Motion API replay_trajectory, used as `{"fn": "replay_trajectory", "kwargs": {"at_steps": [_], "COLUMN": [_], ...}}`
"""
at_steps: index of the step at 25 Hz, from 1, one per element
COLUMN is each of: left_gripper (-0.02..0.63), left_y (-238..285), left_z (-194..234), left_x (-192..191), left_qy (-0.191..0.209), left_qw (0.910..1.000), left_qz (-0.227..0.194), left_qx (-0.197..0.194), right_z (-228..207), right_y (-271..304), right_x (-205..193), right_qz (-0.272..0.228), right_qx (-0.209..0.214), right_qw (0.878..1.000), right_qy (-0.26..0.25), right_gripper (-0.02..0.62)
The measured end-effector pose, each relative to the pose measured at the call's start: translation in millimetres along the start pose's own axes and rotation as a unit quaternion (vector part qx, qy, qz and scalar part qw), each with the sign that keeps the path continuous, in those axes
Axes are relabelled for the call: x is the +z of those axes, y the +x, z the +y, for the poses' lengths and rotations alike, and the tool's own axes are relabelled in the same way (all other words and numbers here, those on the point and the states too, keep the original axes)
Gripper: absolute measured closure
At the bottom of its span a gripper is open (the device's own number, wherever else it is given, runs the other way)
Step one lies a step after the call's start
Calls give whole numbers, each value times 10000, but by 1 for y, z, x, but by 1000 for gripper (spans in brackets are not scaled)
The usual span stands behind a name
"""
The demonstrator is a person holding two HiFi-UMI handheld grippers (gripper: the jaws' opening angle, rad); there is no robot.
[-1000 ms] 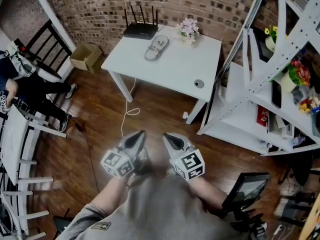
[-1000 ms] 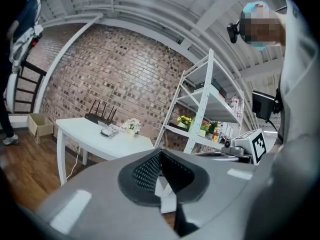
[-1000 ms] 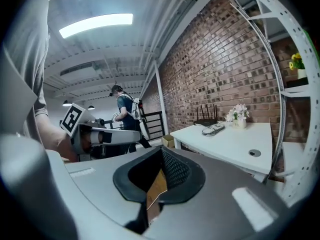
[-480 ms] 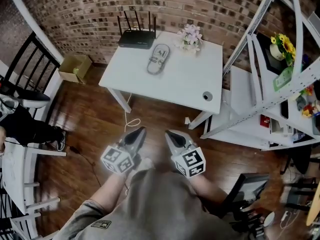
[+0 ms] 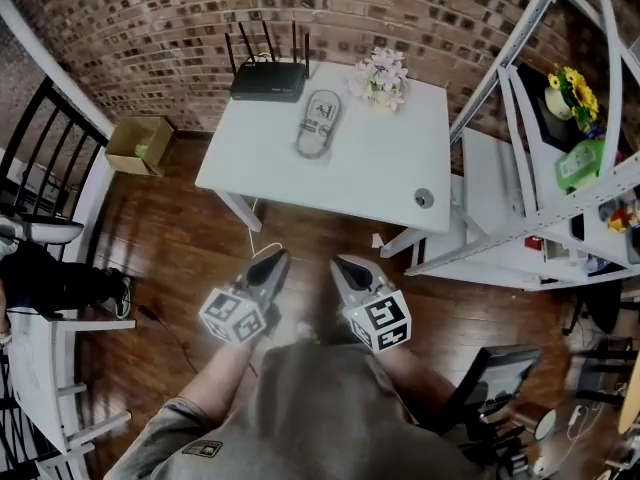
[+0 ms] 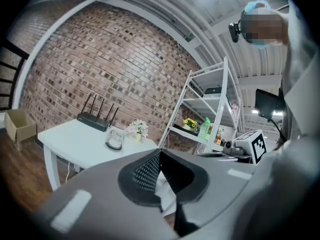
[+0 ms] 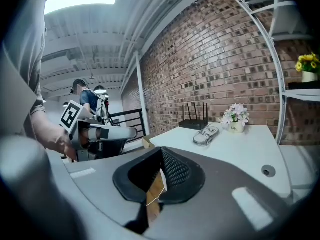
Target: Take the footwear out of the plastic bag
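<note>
both claws were held low over the wood floor (image 5: 200, 238), side by side, just in front of the person's torso.

left claw (image 5: 272, 266): jaws clenched together, nothing between them.

right claw (image 5: 346, 268): jaws likewise clenched, empty.

bagged footwear (image 5: 318, 124) lay on the white table (image 5: 370, 168), well ahead of both claws, touched by neither, roughly in line with the gap between them.

router (image 5: 268, 78) stood beyond the bagged footwear and to its left, at the table's far edge by the brick wall (image 5: 150, 8). flower pot (image 5: 381, 74) stood beyond it to the right.

small round disc (image 5: 424, 198) sat near the table's near right corner, ahead and right of the right claw.

white shelf (image 5: 495, 233) stood ahead and to the right of the right claw. cardboard box (image 5: 138, 144) sat on the floor, well ahead and left of the left claw.
</note>
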State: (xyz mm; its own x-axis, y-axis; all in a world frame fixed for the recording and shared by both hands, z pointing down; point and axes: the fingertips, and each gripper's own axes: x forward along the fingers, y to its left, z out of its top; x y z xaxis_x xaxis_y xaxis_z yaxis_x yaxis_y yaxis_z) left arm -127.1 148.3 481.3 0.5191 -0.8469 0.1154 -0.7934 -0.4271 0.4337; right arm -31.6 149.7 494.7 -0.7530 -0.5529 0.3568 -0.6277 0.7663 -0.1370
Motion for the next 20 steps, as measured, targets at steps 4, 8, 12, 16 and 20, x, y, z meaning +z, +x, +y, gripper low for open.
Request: {"fn": "replay_trajectory", "kwargs": {"at_steps": [4, 8, 12, 16, 20], "left_gripper": [606, 606, 606, 606, 606], "left_y": [24, 55, 87, 114, 130], "left_z": [17, 36, 53, 71, 88], "left_x": [7, 14, 28, 38, 42], "left_qy": [39, 108, 189, 224, 185], "left_qw": [10000, 9996, 9989, 9980, 9970], "left_qz": [26, 136, 207, 229, 283], "left_qx": [62, 203, 369, 546, 700], "right_z": [-23, -53, -86, -114, -129], "right_y": [22, 46, 69, 90, 108], "right_x": [7, 13, 23, 33, 32], "right_qz": [-35, -23, 0, 6, 153], "right_qx": [38, 140, 274, 373, 432], "right_qw": [10000, 9999, 9996, 9993, 9989], "right_qy": [-1, 49, 48, -1, -86], "right_gripper": [583, 583, 583, 583, 583]}}
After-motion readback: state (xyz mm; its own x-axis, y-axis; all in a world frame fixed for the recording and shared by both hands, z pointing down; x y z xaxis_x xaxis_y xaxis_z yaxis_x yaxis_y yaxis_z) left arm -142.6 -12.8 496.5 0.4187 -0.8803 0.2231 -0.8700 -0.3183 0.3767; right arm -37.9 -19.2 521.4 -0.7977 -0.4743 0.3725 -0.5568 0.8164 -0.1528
